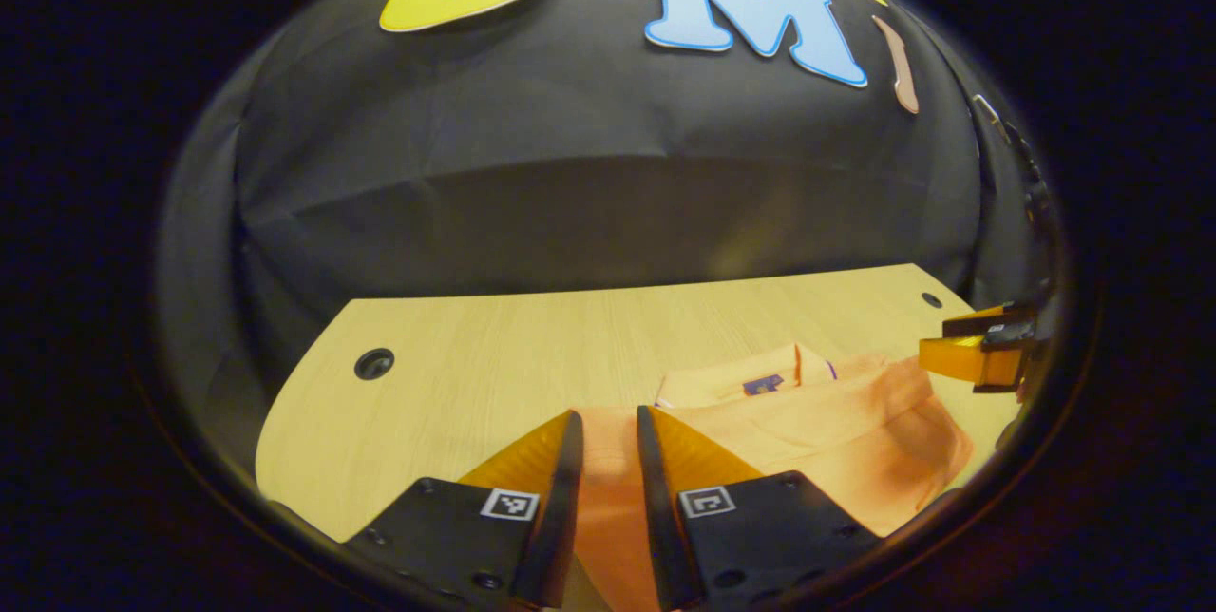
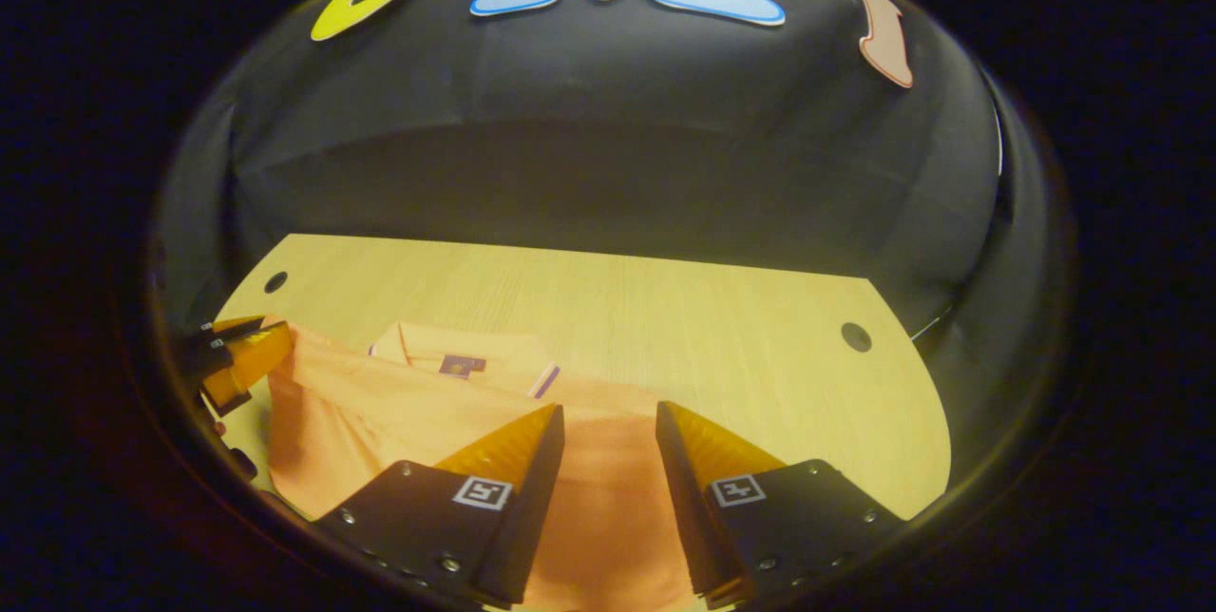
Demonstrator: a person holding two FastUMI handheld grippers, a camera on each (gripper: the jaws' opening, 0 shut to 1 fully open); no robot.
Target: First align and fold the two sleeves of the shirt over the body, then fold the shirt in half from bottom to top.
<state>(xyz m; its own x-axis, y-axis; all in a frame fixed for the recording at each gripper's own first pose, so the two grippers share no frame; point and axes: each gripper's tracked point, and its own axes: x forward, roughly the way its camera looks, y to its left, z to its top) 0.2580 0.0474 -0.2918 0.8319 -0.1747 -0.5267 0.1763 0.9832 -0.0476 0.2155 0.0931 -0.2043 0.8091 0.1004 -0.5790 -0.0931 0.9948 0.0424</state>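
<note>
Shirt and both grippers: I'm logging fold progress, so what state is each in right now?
Shirt: lying on the table, bottom part brought up over the body, collar and tag still exposed.
Left gripper: fingers parted, shirt fabric between them; grip not certain.
Right gripper: fingers parted over shirt fabric; grip not certain.

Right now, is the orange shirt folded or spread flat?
Folded: the orange shirt has fabric doubled over its body below the collar on the wooden table.
</note>
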